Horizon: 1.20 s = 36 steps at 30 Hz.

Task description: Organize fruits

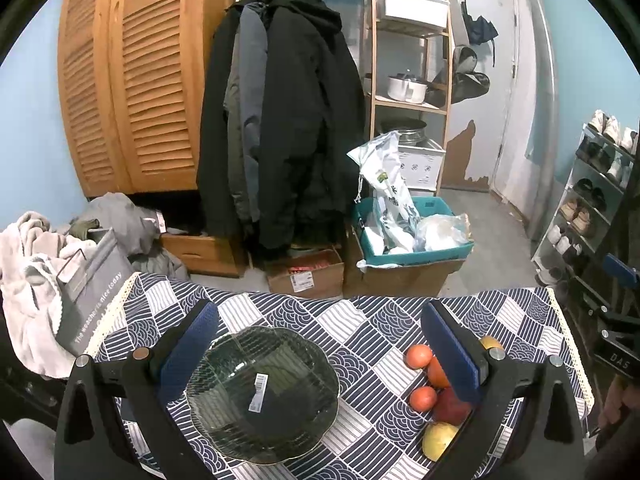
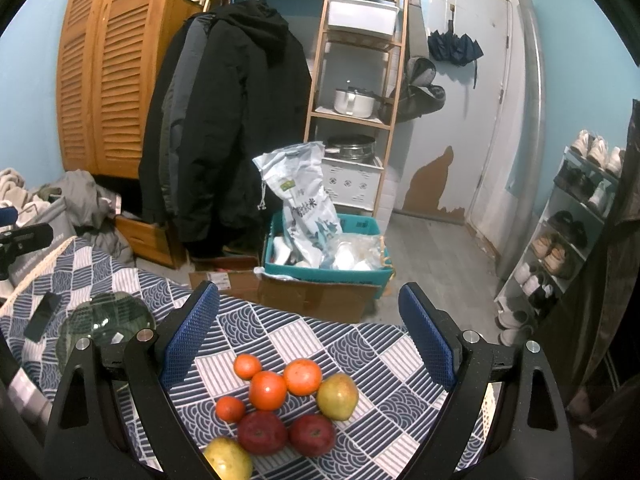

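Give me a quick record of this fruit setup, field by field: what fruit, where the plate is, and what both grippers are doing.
Surface: patterned tablecloth
Plate: glass plate, no fruit on it
Fruit: clustered on the cloth, off the plate; four oranges, two red apples, two yellow-green fruits
Left gripper: open, above the plate
Right gripper: open, above the fruit, holding nothing

On the table (image 1: 360, 312) we see the glass plate (image 1: 262, 394) at left and the fruit pile (image 2: 284, 404) well apart at right. A phone (image 2: 42, 316) lies left of the plate. Behind the table, boxes (image 1: 400, 276) sit below hanging coats (image 1: 280, 120).
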Each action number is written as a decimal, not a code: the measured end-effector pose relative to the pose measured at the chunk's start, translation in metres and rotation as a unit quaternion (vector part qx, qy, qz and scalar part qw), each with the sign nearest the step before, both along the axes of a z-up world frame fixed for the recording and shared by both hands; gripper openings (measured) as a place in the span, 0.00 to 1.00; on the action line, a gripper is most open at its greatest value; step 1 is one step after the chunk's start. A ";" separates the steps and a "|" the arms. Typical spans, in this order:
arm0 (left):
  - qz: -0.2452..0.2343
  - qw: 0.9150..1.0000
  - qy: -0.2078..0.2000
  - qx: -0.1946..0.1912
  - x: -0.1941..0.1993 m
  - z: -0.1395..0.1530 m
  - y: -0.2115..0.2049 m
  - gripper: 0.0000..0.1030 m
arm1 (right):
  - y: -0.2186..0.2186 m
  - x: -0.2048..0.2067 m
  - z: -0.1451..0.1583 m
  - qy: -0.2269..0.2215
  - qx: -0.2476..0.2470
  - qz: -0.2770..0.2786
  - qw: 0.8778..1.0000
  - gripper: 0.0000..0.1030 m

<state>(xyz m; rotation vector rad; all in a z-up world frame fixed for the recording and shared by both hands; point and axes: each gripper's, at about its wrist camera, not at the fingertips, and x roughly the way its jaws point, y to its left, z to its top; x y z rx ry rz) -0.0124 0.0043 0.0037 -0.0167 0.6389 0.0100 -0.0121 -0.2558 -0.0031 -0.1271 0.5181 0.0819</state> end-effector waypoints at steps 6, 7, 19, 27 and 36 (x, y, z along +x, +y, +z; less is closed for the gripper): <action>-0.004 1.000 0.001 -0.003 0.000 0.000 0.001 0.99 | 0.000 0.000 0.000 0.000 0.000 0.000 1.000 0.87; -0.005 1.000 0.001 -0.003 0.000 0.001 0.001 0.99 | 0.001 0.000 0.000 0.000 0.000 -0.001 1.000 0.87; -0.011 1.000 0.005 -0.007 0.001 0.003 -0.001 0.99 | -0.002 0.000 -0.001 0.001 -0.002 -0.001 1.000 0.87; -0.015 1.000 0.012 -0.010 0.005 -0.001 -0.001 0.99 | -0.001 -0.001 -0.002 0.002 -0.002 -0.001 1.000 0.87; -0.020 1.000 0.018 -0.009 0.004 -0.006 -0.006 0.99 | -0.005 -0.001 -0.010 0.008 -0.003 -0.006 1.000 0.87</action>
